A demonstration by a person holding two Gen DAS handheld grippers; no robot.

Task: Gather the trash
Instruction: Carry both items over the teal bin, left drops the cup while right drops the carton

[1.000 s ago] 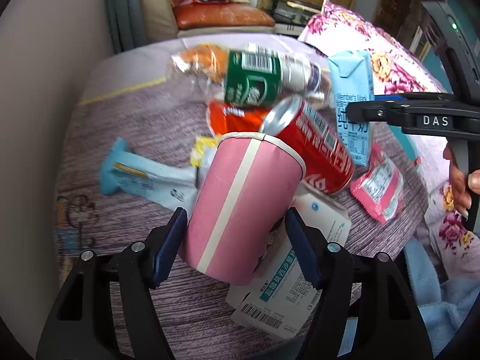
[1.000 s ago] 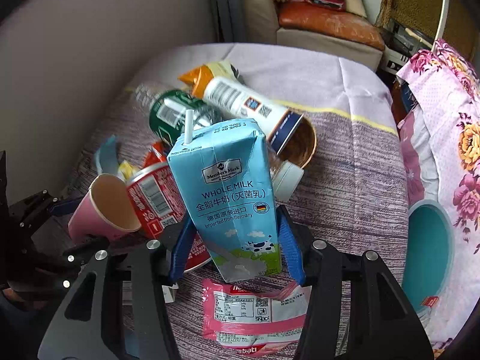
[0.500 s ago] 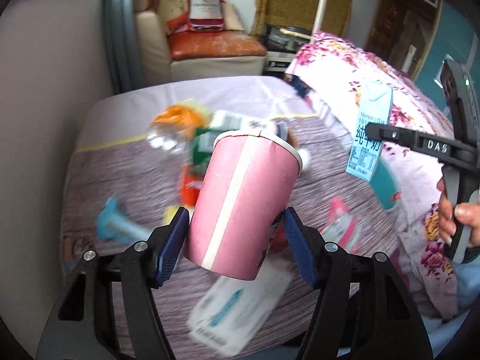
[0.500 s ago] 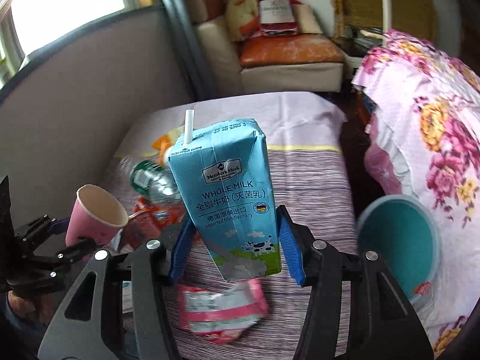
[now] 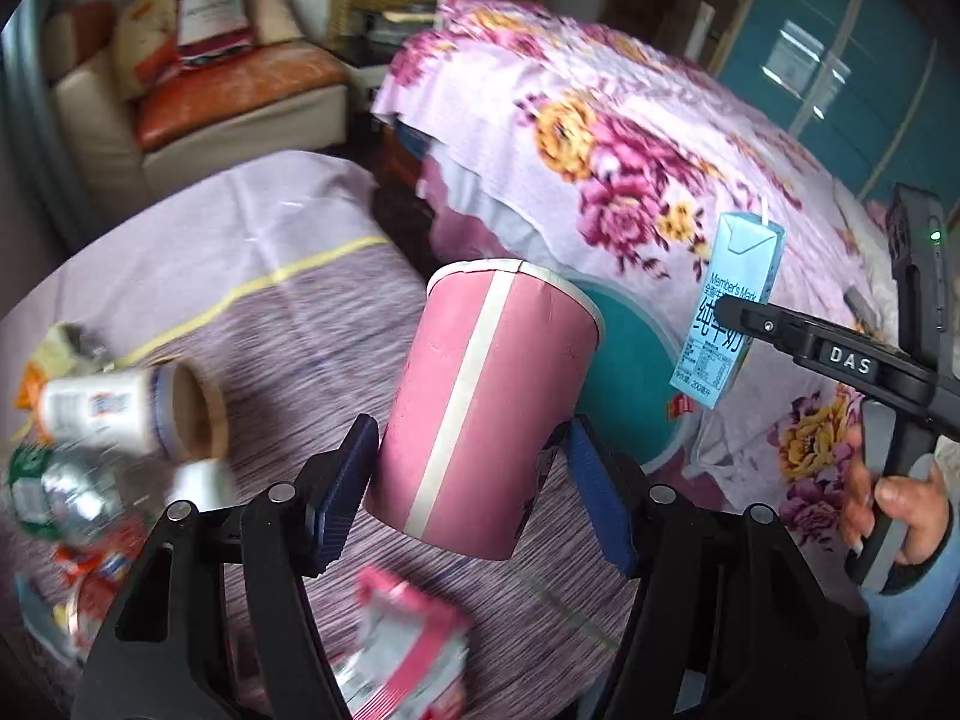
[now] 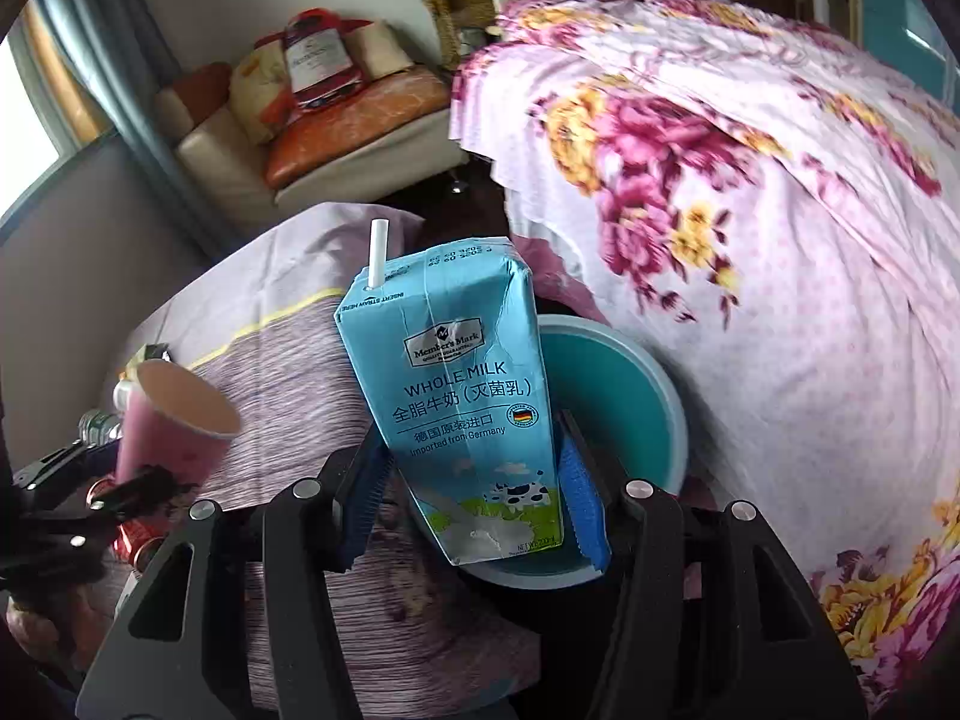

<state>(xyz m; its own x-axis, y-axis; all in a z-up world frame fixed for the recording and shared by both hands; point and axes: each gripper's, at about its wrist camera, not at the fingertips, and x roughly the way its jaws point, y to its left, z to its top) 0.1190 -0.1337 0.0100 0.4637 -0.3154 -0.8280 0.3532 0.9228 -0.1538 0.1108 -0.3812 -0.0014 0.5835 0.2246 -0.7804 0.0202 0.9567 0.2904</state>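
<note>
Right hand-held gripper (image 6: 474,498) clamped on milk carton (image 6: 462,402), upright, right above teal bin (image 6: 630,396) off counter's (image 6: 288,384) far-right edge. Left hand-held gripper (image 5: 468,486) clamped on pink cup (image 5: 480,408), bin beyond it; right is nearer.

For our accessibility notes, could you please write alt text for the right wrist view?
The right tool grips an upright blue milk carton with a white straw, in front of a teal bin beside a floral bedspread. At left, the left tool holds a pink paper cup over a striped cloth.
</note>
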